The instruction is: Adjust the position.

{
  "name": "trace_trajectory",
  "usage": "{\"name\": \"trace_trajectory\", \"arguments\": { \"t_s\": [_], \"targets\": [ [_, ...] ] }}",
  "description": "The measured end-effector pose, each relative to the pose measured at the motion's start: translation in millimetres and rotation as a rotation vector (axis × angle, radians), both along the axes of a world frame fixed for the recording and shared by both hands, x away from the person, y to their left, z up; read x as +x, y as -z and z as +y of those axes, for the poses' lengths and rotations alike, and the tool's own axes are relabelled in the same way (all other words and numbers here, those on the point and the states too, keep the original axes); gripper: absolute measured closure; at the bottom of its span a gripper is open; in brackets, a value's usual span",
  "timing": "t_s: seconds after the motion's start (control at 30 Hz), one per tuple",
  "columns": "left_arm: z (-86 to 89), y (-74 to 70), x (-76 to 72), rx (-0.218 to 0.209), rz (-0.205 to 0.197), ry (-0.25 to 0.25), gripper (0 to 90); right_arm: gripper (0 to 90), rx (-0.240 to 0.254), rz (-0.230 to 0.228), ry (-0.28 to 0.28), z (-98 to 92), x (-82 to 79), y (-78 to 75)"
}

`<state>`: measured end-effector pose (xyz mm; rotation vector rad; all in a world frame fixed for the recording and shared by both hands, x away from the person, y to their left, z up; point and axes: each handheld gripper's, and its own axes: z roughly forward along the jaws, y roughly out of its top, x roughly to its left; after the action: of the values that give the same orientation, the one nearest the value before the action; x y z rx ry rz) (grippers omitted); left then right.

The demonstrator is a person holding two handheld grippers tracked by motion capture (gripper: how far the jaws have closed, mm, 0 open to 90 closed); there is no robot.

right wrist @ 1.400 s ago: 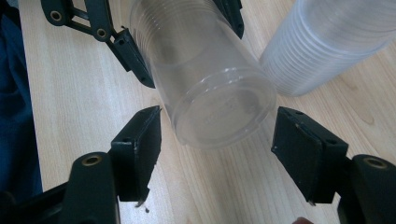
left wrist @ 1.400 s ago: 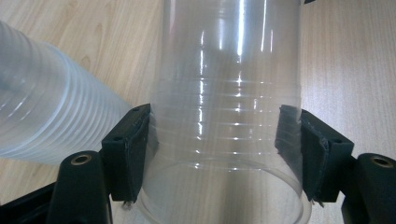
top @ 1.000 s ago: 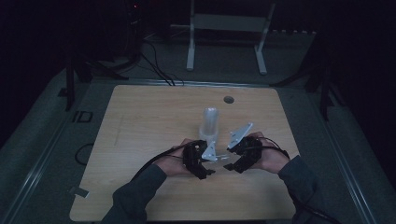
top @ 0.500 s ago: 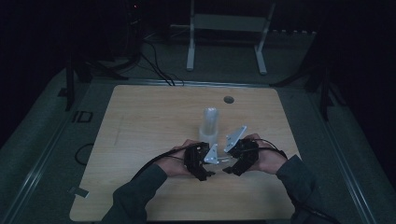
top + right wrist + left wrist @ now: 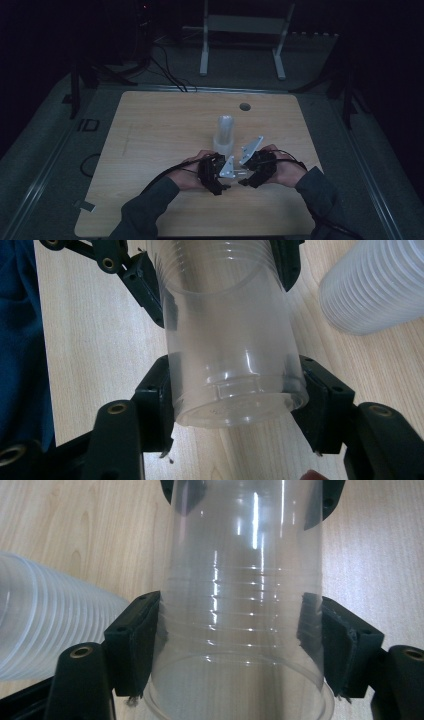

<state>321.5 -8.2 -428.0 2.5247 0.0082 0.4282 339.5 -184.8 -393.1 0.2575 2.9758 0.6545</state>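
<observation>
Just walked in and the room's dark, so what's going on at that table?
A person holds one clear plastic cup between two hand-held grippers above a wooden table. The right gripper has just closed its jaws on the cup's base end; the left gripper has its jaws at the rim end and has just been easing open. A stack of cups stands just behind.

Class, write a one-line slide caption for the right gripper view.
Right gripper clamps the base of a clear cup over the table, left gripper at its rim, cup stack beside.
</observation>
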Motion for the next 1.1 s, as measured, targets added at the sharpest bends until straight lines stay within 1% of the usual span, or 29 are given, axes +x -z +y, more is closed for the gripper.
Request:
{"name": "trace_trajectory", "arguments": {
  "t_s": [0.1,0.3,0.37,0.4,0.43,0.6,0.73,0.8,0.87,0.9,1.1],
  "targets": [
    [-0.2,-0.9,1.1,-0.009,0.018,-0.009,25.3,41.6,0.008,0.000,0.003,-0.8,-0.2,-0.2],
    [-0.2,-1.8,2.2,-0.026,0.042,-0.023,19.0,41.6,0.013,0.001,0.007,-1.8,-0.5,-0.1],
    [0.0,-2.6,2.3,-0.032,0.041,-0.026,17.0,41.6,0.015,0.000,0.008,-2.0,-0.4,0.2],
    [1.0,-4.7,3.0,-0.051,0.054,-0.028,17.0,41.6,0.017,-0.002,0.007,-2.4,-0.1,0.4],
    [1.9,-6.2,3.2,-0.062,0.058,-0.031,16.3,41.6,0.014,-0.002,0.010,-3.4,-0.1,1.2],
    [8.3,-12.7,5.5,-0.129,0.070,-0.049,16.3,41.6,0.017,-0.003,0.015,-6.5,0.7,2.9],
    [12.9,-15.6,7.3,-0.148,0.065,-0.066,17.9,41.5,0.024,-0.006,0.032,-10.7,1.6,3.3],
    [15.0,-16.1,7.7,-0.170,0.071,-0.074,20.0,41.6,0.034,-0.006,0.044,-13.2,1.7,3.7],
    [17.0,-16.9,8.4,-0.184,0.070,-0.082,20.9,41.6,0.042,-0.006,0.053,-15.8,2.0,4.5],
    [18.1,-17.3,9.0,-0.190,0.067,-0.087,21.0,41.6,0.043,-0.006,0.062,-17.1,1.9,5.1],
    [26.8,-18.9,12.5,-0.238,0.078,-0.119,22.6,41.6,0.047,-0.004,0.096,-25.9,1.9,9.2]
  ]
}}
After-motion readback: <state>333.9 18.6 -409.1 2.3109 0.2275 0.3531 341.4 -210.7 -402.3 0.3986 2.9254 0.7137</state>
